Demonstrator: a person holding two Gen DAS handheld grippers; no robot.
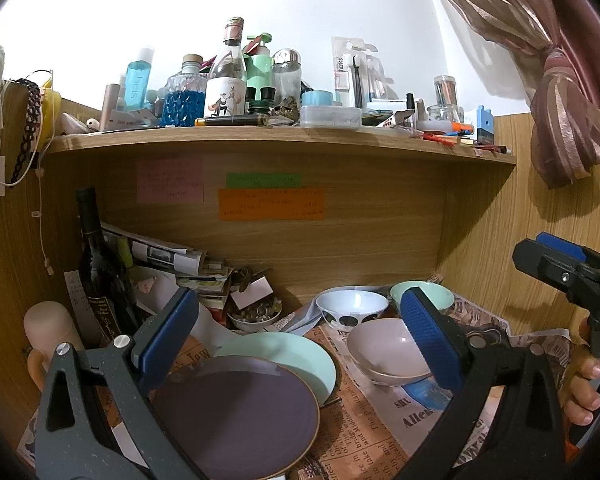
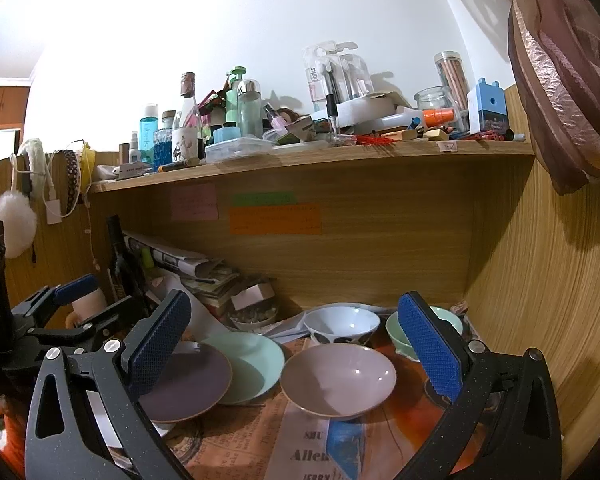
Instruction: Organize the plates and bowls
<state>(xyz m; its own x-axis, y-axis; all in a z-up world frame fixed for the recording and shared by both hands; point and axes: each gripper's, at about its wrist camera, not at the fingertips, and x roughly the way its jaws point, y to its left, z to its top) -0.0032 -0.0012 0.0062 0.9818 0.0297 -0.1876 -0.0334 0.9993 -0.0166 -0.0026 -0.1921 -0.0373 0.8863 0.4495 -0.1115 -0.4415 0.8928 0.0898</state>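
Purple plate (image 1: 236, 412) overlaps mint plate (image 1: 300, 356) (empty).

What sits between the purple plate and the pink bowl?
The green plate, tucked partly under the purple plate, then a strip of newspaper before the pink bowl; clearest in the right wrist view.

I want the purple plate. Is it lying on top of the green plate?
Yes, the purple plate overlaps the edge of the mint green plate, covering its left side in the right wrist view.

wall (image 1: 300, 0) overexposed | alcove dim | fisheye edges warped, vignetted
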